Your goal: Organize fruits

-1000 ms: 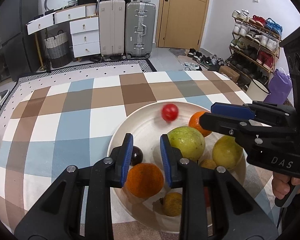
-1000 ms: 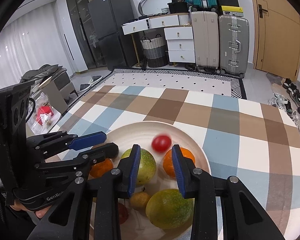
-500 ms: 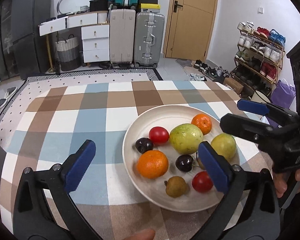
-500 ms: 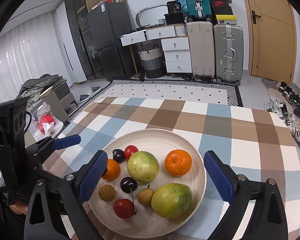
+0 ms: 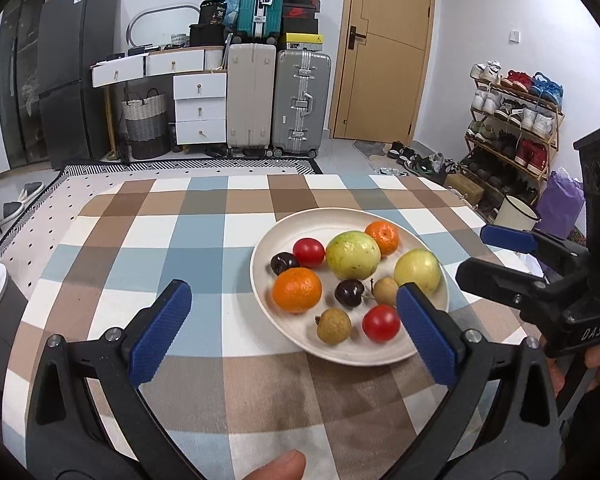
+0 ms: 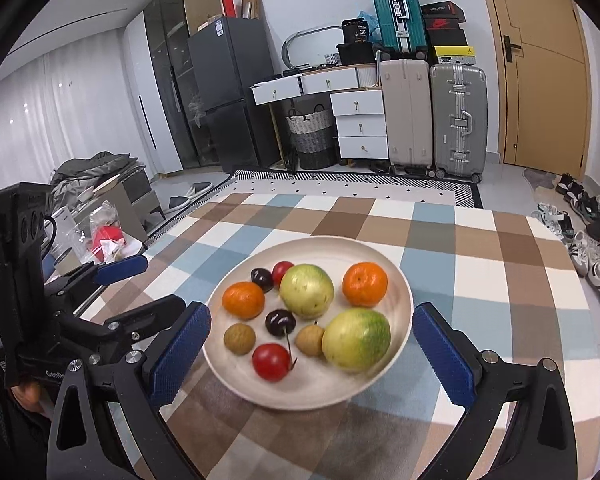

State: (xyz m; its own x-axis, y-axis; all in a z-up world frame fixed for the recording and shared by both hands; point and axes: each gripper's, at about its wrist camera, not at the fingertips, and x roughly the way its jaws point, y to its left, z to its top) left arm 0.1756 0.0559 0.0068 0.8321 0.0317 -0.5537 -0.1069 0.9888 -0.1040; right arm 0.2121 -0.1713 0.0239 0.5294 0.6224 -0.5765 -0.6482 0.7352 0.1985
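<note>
Both the left tongs (image 5: 288, 326) and right tongs (image 6: 310, 354) gape wide and empty over the round cream plate (image 6: 380, 388) of loose fruits mid-worktop; risk: a low pass nudges the red cherry tomato (image 6: 271, 361) rolling off.

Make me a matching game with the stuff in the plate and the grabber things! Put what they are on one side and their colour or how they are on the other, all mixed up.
Things:
1. cherry
2. tangerine
3. cherry tomato
4. right gripper

Colour or state:
A. bright red
B. jaws wide open, holding nothing
C. dark purple with a thin stem
D. orange

Pairs: 1-C, 2-D, 3-A, 4-B

All three fruits lie in the plate.
</note>
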